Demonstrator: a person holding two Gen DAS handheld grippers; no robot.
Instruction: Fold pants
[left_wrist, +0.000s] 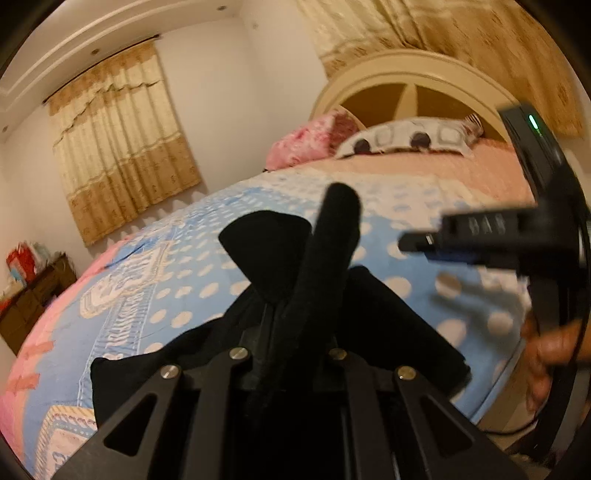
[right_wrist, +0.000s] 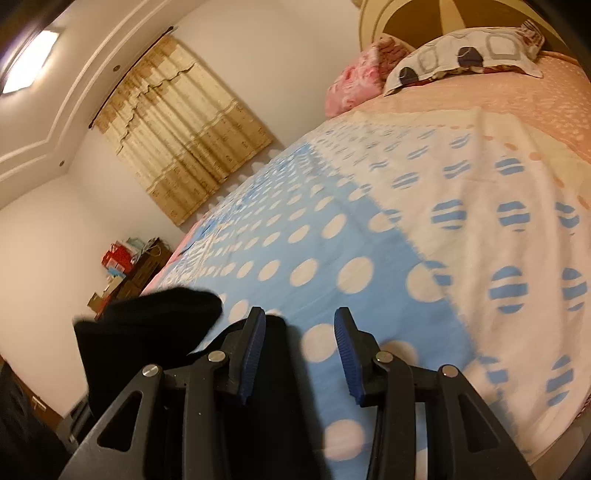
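The black pants are clamped in the left gripper above the bed; the right gripper is held with jaws parted, nothing between them.

The pants are bunched between the left gripper's jaws and stick up in front of it, above the bed. The right gripper is to its right, with the pants at its left side. Two pillows lie on the bed far ahead. A curtain hangs ahead to the left.
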